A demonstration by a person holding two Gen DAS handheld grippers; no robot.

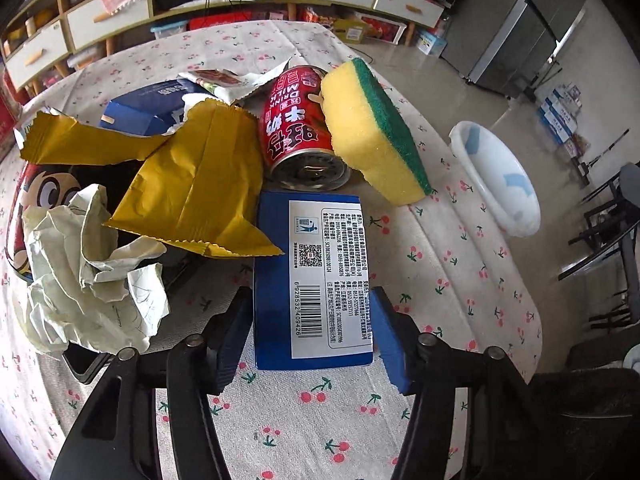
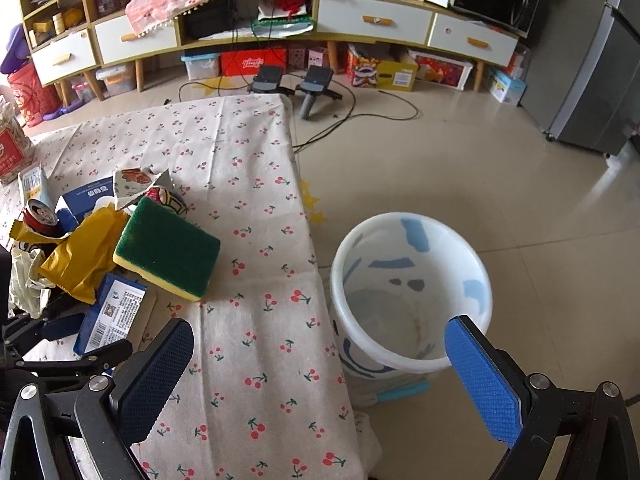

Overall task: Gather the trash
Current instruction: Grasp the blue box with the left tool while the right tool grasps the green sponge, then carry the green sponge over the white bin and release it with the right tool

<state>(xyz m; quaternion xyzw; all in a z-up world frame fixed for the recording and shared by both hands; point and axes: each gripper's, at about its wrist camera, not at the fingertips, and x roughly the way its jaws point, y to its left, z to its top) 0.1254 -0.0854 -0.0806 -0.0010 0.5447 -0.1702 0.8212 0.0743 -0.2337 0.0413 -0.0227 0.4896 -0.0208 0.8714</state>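
A blue box with a white barcode label (image 1: 316,276) lies flat on the cherry-print tablecloth (image 1: 320,412). My left gripper (image 1: 311,294) straddles it, and both blue pads touch its long sides. Just beyond it lie a red drink can (image 1: 298,120) on its side, a yellow-green sponge (image 1: 372,132), a yellow wrapper (image 1: 200,184) and crumpled paper (image 1: 88,272). In the right wrist view my right gripper (image 2: 320,326) stands wide open and holds nothing, above the table's edge and the white bucket (image 2: 408,292). The box (image 2: 110,316) and the sponge (image 2: 168,248) lie to its left.
A second blue box (image 1: 148,108), a torn wrapper (image 1: 224,80) and an upright red can (image 2: 40,216) lie in the pile. The bucket (image 1: 500,180) stands on the floor at the table's right side. Cables and two devices (image 2: 296,80) lie before the cabinet (image 2: 376,16). Dark chairs (image 1: 612,216) stand at right.
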